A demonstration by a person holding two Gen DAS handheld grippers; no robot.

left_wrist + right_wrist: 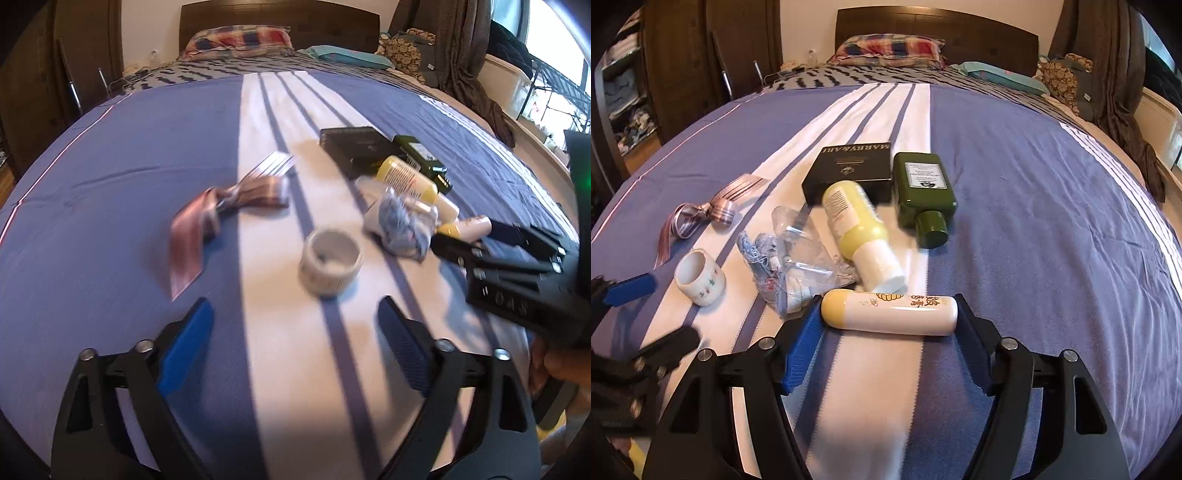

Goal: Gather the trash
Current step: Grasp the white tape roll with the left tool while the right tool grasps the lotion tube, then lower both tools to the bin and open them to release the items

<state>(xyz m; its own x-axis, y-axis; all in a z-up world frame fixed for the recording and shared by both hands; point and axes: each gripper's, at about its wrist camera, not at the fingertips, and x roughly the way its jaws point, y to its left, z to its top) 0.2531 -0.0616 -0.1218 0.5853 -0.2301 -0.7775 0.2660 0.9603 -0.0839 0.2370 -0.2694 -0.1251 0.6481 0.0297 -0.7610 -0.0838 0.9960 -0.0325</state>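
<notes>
Trash [798,254] on striped bedspread [1034,206]

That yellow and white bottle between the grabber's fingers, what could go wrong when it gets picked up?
The bottle is round and smooth, and the right gripper spans it end to end, so it might roll or pop out. The plastic bag lies right beside one finger and could get snagged. The left gripper is open near the small cup and could knock it over.

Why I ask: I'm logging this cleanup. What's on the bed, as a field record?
Surface: blue-and-white striped bedspread
Right hand-held gripper: closed on cream-and-yellow plastic tube, pads at its ends
Left hand-held gripper: open, empty, facing white round cup
Loose: green plastic bottle, black cardboard box, yellow plastic bottle, pink ribbon
</notes>
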